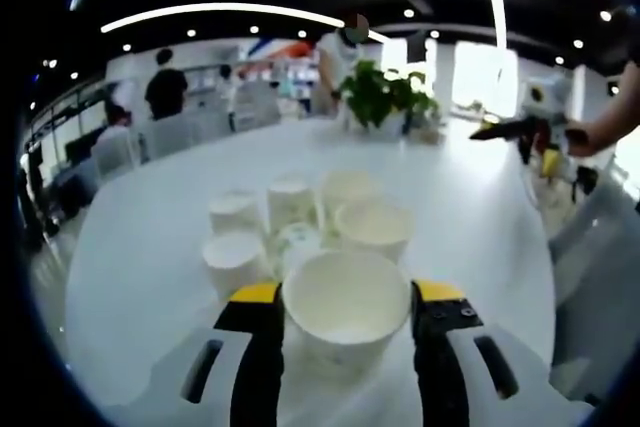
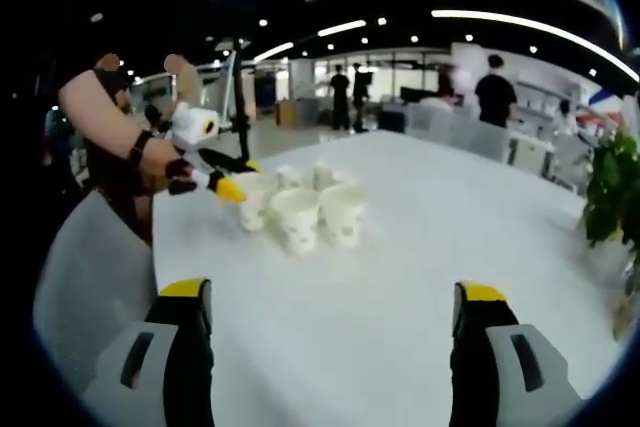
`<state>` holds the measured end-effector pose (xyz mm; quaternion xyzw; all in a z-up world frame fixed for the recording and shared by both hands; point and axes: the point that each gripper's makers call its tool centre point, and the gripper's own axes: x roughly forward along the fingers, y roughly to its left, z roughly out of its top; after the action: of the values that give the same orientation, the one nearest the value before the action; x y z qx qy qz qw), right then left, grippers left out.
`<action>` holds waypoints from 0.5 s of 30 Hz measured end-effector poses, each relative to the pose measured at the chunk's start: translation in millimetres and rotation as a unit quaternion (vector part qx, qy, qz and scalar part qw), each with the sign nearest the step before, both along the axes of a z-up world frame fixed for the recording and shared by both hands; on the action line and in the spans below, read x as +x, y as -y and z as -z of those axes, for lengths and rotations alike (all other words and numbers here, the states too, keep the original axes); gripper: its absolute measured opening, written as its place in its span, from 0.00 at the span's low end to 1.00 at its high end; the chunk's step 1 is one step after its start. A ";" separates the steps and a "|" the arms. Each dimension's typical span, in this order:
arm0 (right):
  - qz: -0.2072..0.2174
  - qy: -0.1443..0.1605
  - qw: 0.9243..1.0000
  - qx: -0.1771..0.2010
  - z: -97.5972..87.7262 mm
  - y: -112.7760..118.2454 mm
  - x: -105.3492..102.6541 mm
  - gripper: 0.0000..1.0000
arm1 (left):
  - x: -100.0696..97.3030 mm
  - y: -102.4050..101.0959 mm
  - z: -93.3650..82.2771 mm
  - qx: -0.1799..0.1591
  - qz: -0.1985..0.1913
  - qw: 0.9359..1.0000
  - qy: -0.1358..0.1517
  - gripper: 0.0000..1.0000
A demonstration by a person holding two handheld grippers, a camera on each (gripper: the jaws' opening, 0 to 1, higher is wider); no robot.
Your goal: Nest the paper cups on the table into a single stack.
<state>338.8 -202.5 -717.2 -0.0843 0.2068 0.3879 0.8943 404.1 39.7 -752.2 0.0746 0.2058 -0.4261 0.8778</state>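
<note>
Left gripper view, jaws: we see our left gripper [image 1: 347,312] with its two yellow-tipped jaws pressed against the sides of an upright paper cup [image 1: 346,309], clamped on it, its open mouth facing us.
Left gripper view, beyond the jaws: we see the other cups [image 1: 305,222] clustered on the white table [image 1: 140,277] just past the held cup, some rim up, some bottom up, standing close together.
Left gripper view, far side: we see a potted plant [image 1: 385,95] at the table's far edge and our right gripper [image 1: 525,128] in a hand at the right, well apart from the cups.
Right gripper view, jaws: we see our right gripper [image 2: 330,322] with its jaws wide apart and bare table between them, gripping nothing.
Right gripper view, across the table: we see the cluster of cups from the side, printed walls showing, with the left gripper at its left edge, yellow tips against a cup; this side-on look is what the left gripper view lacks.
Surroundings: we see a pale chair back [image 2: 85,277] at the table's left edge, green leaves at the right edge, and people [image 2: 493,92] standing in the room behind.
In the way: we see nothing between the spread jaws and the cups except open tabletop.
</note>
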 end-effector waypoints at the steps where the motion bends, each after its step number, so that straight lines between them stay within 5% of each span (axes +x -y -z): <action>1: -0.001 0.001 1.000 -0.003 -0.4 -0.2 -0.6 0.98 | -0.9 0.1 -0.9 -0.002 0.001 1.000 0.001 0.48; 15: 0.001 0.002 1.000 -0.003 -3.1 1.4 -7.5 0.98 | -23.2 12.4 -13.8 -0.032 0.026 0.999 0.012 0.48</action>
<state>331.3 -203.9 -714.1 -0.0878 0.2065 0.3859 0.8948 380.8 27.4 -738.4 0.0567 0.1793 -0.4544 0.8707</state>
